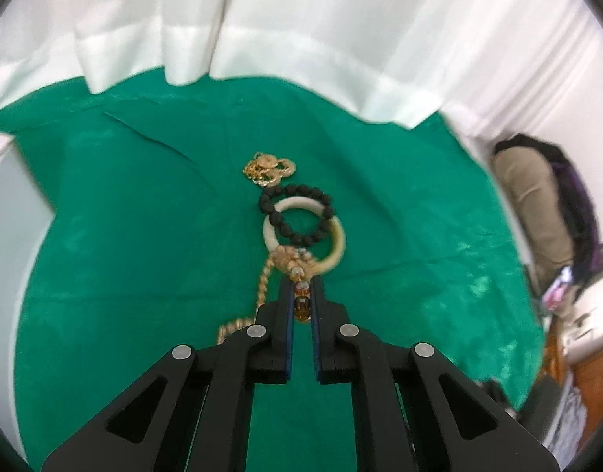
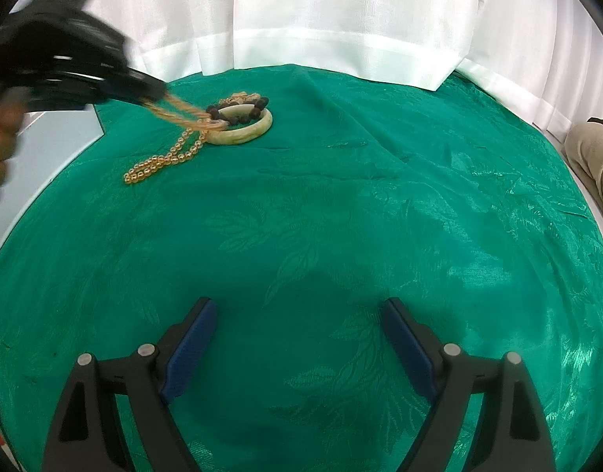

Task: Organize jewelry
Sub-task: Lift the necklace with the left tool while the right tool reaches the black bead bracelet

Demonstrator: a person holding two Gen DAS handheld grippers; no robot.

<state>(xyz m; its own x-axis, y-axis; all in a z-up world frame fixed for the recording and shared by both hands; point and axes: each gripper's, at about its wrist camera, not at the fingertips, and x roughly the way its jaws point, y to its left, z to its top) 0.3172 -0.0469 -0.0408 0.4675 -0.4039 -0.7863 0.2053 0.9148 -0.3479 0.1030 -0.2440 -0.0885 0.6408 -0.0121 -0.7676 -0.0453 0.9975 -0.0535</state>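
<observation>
Necklace (image 1: 301,295) beads sat pinched between my left claw's (image 1: 301,281) closed tips; my right claw (image 2: 299,306) gaped over green cloth (image 2: 341,196).

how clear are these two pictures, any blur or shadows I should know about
Left wrist view: jewelry by the left tool is slightly soft; edges bend from the fisheye. Right wrist view: the left tool is motion-smeared, the right tool sharp, casting a dark shadow on the green cloth.

Your table wears a green patterned cloth (image 2: 341,204). On it you have a pale bangle (image 2: 244,133) under a black bead bracelet (image 1: 295,216), gold coin jewelry (image 1: 268,169) beyond, and an amber bead necklace (image 2: 160,165) trailing away.
</observation>
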